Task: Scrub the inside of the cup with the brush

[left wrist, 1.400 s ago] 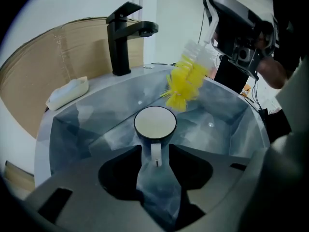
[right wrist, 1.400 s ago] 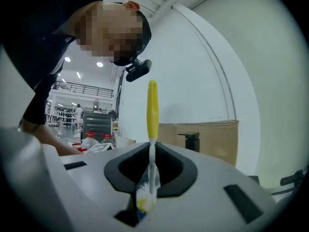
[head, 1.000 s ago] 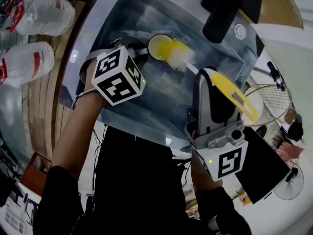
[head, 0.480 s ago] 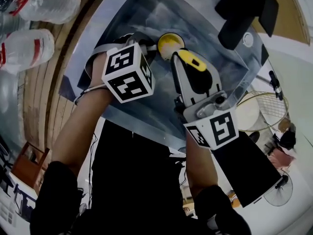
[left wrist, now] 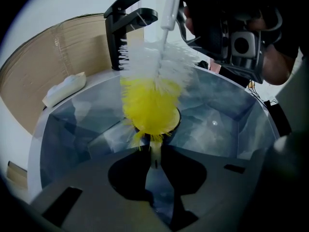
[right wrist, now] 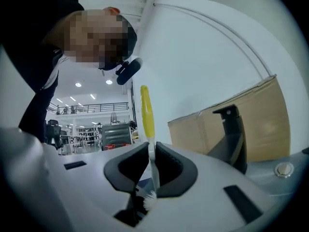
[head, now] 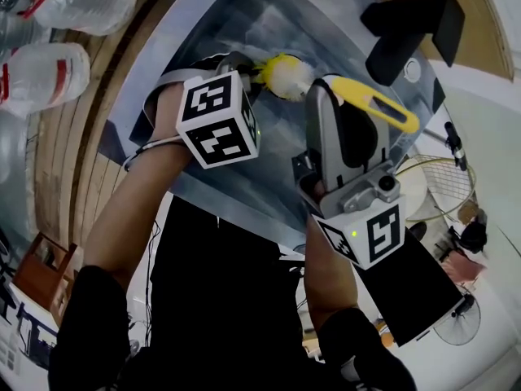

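My left gripper (head: pixel 240 72) is shut on a thin pale part of the cup's edge (left wrist: pixel 153 151), low over the sink. In the left gripper view, only the cup's dark rim (left wrist: pixel 177 121) shows, because the brush head (left wrist: pixel 150 108) fills its mouth. The yellow bristles sit inside the cup and the white ones stand above it. In the head view, the brush head (head: pixel 286 75) hides the cup. My right gripper (head: pixel 330 96) is shut on the brush's white stem (right wrist: pixel 152 161). The yellow handle (head: pixel 378 104) sticks out to the right.
Both grippers work over the grey-blue sink basin (head: pixel 244 15). A black faucet (head: pixel 407 31) stands at its far right corner, with a round button (head: pixel 413 68) beside it. A pale cloth (left wrist: pixel 65 88) lies on the rim before a cardboard panel (left wrist: pixel 58 47). Plastic bottles (head: pixel 49 72) stand left.
The brush head was beside the cup's open yellow mouth and now sits in it. My right gripper swung left over the cup, then tipped the handle back to the right. The left gripper rose slightly.
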The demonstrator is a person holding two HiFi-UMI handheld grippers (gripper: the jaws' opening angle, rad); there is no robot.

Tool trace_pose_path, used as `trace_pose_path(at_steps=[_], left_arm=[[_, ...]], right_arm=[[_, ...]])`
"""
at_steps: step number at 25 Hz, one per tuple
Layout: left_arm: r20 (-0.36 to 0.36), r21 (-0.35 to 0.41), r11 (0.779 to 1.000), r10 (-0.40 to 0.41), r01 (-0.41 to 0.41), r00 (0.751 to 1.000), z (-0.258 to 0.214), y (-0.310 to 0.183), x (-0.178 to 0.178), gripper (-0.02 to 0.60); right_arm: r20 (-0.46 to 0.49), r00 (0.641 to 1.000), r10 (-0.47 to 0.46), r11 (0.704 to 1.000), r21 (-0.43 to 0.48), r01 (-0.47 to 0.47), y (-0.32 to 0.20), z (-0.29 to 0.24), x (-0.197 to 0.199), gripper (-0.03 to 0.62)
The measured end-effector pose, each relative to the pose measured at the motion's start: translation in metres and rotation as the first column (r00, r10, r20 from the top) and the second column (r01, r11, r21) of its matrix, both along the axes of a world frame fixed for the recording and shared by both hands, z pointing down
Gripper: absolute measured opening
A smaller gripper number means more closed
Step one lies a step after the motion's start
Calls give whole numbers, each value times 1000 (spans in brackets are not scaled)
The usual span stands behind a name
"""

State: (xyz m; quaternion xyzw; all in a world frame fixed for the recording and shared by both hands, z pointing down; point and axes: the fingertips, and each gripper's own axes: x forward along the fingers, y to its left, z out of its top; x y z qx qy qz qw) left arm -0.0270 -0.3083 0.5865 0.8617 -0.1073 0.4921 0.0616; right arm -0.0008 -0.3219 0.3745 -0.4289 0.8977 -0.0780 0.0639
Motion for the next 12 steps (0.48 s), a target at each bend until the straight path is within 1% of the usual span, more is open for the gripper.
trace_pose_path(at_steps=[1,3,6,8,10,12], left_arm=[[2,0,1000,1,-1,1000,0,0,0,80],[8,3,1000,3,-3,1000,1,-1,-1,80],[7,7,1000,5,-5,1000,1,-2,-1,80],[11,9,1000,9,-9,1000,1,-2,-1,80],[8,9,1000,13,-13,1000,1,-2,-1,80],[4,3,1000,16,-16,1000,1,-2,-1,80]], right_arm=[[7,1000,-1,1000,1,1,-2,1,0,54],[18,1000,7,1000,-26,-6,-8,13,1,54],[-5,1000,11,993,-116,-11,-14,47,-2,55],[-36,999,-6,987,-158,0,-12,68,-9,59],[-70,997,-15,988,-156,4,-12,75,-13,60],[-92,996,4,991,-132,-16,-16,70,-8,57]])
